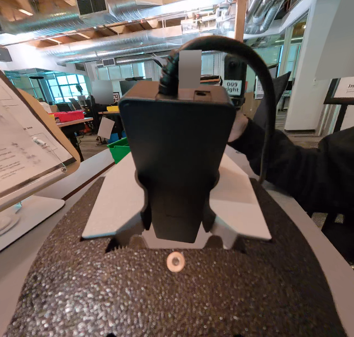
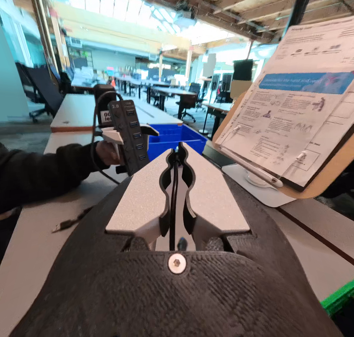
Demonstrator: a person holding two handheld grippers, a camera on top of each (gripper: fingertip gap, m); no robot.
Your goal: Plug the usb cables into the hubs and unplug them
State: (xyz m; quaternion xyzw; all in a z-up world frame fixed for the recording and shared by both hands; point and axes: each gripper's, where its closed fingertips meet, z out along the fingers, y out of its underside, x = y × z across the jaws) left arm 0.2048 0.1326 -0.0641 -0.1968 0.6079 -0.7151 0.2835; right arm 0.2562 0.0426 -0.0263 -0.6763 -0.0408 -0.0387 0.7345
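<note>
Your right gripper (image 2: 177,151), clamped on the thin black USB cable (image 2: 174,193), sits just right of the hub (image 2: 132,136), whose port row stands nearly upright (tilted) in your left gripper's (image 2: 130,132) closed grip, blue bin (image 2: 172,136) beyond

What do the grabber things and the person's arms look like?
Each tool, left tool and right tool, has two pale grey wedge fingers with wavy black pads, on a speckled black base with one silver screw. Each handle carries a white sticker. The person wears black sleeves.
</note>
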